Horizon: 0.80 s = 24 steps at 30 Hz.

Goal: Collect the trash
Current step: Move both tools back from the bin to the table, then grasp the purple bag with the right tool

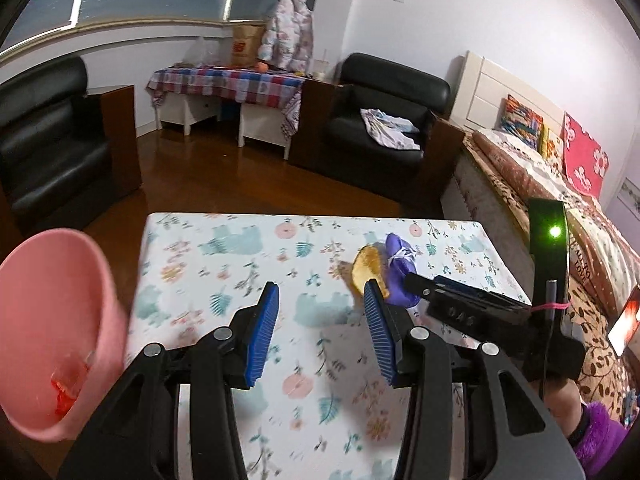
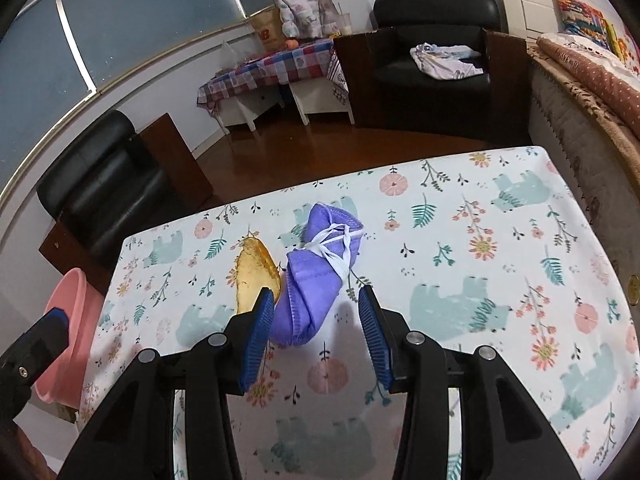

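Note:
A rolled purple face mask with white straps lies on the floral tablecloth, with a yellow-brown peel touching its left side. My right gripper is open, its jaws on either side of the mask's near end. In the left wrist view the mask and peel sit at the right of the table, with the right gripper reaching in beside them. My left gripper is open and empty above the tablecloth. A pink bin at the table's left holds red trash.
The pink bin stands off the table's left edge. Black armchairs, a checked-cloth side table and brown floor lie beyond. A bed runs along the right side.

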Tool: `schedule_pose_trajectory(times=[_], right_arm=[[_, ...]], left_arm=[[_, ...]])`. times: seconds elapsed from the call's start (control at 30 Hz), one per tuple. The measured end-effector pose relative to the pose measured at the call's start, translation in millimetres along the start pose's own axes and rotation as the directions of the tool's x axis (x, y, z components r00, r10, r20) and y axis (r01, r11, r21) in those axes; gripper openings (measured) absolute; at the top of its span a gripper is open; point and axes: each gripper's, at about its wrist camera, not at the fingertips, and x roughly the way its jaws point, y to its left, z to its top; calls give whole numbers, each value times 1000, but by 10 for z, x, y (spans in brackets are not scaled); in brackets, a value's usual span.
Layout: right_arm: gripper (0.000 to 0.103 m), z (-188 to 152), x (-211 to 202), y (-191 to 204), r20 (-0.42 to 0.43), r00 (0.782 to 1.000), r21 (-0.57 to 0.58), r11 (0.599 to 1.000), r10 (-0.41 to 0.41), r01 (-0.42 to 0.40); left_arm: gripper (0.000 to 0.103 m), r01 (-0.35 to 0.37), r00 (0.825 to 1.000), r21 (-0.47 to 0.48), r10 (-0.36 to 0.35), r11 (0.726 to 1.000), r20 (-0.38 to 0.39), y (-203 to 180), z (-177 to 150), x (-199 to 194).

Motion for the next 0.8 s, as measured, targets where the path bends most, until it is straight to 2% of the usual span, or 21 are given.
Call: schedule_pose_trajectory(times=[0.17, 0.23, 0.4, 0.57, 0.8], right_arm=[[42, -9, 149, 7, -27, 1000, -1, 1000, -6, 6], [29, -2, 184, -4, -36, 999, 12, 1000, 4, -4], [22, -21, 131, -48, -43, 999, 38, 999, 26, -25], [21, -135, -106, -233, -35, 998, 114, 993, 45, -40], [21, -303, -312, -313, 12, 1000, 102, 995, 13, -14]], left_arm=[[45, 9, 1000, 29, -8, 1000, -28, -81, 46, 247], [45, 11, 999, 40, -10, 999, -35, -97, 40, 306], [45, 25, 998, 69, -21, 997, -56, -159, 37, 457], [45, 53, 994, 50, -48, 997, -96, -201, 54, 674], [45, 39, 993, 95, -28, 995, -116, -317, 100, 997]])
